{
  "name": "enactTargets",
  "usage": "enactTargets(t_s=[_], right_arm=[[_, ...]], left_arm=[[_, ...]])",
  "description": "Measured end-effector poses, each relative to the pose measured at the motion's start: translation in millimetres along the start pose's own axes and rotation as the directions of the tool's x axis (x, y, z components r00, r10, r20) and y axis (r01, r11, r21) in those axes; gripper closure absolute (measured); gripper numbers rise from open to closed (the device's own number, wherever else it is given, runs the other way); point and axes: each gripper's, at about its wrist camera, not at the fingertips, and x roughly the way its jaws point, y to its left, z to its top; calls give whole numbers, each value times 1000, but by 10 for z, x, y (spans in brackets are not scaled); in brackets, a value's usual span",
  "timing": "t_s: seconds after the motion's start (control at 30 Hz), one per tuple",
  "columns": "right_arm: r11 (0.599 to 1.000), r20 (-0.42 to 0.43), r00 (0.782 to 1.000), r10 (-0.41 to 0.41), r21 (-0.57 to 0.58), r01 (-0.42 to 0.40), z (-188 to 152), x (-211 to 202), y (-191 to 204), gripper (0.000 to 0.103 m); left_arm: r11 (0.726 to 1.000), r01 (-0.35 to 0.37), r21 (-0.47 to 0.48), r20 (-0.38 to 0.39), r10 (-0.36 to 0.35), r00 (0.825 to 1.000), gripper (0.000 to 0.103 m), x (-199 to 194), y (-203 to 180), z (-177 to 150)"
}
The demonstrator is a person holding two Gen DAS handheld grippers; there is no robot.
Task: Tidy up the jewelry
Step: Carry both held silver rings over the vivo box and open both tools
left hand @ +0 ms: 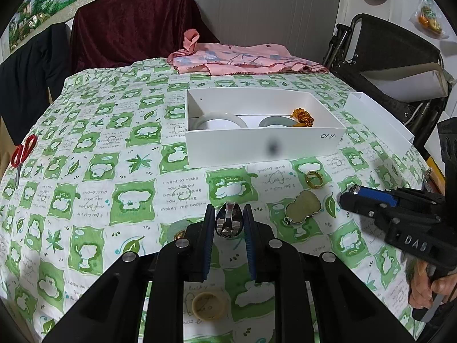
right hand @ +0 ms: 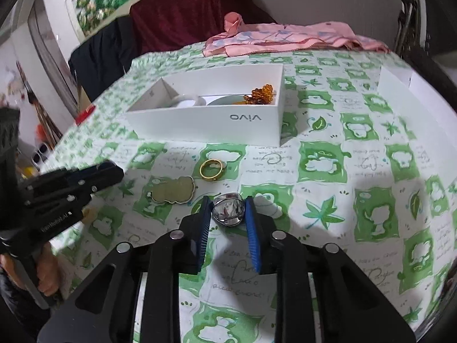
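Even indoor light, fisheye warp, rt-view blur

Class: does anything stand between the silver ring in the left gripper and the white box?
Nothing visible does. Only tablecloth lies between the silver ring, clamped in the left gripper, and the white box; the gold ring and pendant lie off to the right.

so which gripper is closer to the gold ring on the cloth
right. the right gripper sits just right of the gold ring; the left gripper is further off to its left, beyond the pendant
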Motion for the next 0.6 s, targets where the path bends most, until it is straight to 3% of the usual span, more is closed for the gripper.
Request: enactTargets(t_s=[0.23,0.37,0.6], right_arm=[[999,34,999,35,30,-36,28,-88,-56,80],[991,60,994,93,93,-98,89,-184,-161,80],[989,140,985,100,98,-114,583,-367,-175,80]], left_arm=[[1000,1,-7,13,-1,1000,83,-27,26,3],[1000,-5,-25,35,6,999,83,-90,61,86],[998,17,-57,101,-12,995,83,-189,133,606]])
